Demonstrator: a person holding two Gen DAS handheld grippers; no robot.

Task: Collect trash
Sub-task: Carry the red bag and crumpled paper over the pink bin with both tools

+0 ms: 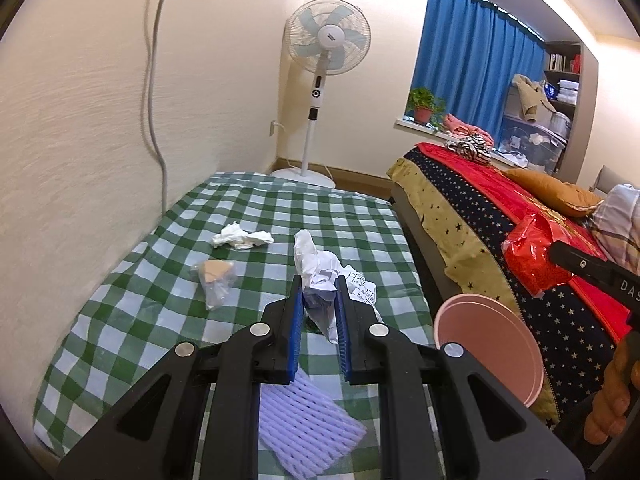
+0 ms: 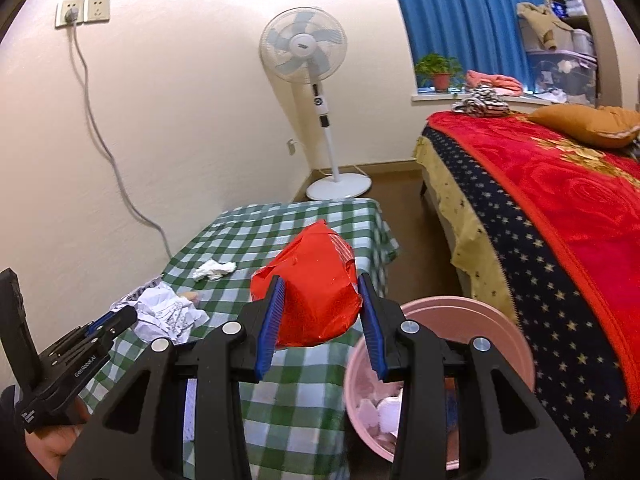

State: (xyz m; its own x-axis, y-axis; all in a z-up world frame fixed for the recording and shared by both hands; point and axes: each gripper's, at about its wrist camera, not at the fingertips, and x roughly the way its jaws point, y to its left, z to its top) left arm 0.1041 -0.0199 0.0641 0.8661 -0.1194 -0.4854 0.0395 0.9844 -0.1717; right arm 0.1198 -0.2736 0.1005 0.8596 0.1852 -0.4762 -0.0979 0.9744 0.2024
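At the far left, only the right wrist view shows the wall sockets [image 2: 82,11] with a plug and grey cable [image 2: 105,148] running down to the table. The left wrist view alone shows, on the green checked tablecloth [image 1: 120,300], a clear wrapper with a tan piece [image 1: 215,280] inside and, nearest the camera, a lilac foam net sleeve [image 1: 308,424] lying flat. A white crumpled tissue [image 1: 242,237] sits further back and appears in both views.

The left gripper [image 1: 319,300] pinches a crumpled printed paper [image 1: 326,280] between its blue pads, lifted over the cloth. The right gripper [image 2: 322,312] is clamped on a red plastic bag [image 2: 316,280], held above the table edge just left of the bin.

The pink bin [image 2: 472,312] stands on the floor between the table and the bed [image 2: 560,216]. Only the right wrist view looks into it: pale pink and white scraps [image 2: 384,412] lie at the bottom. The left wrist view shows just its rim and inner wall.

A standing fan [image 1: 326,40] stands in the corner behind the table.
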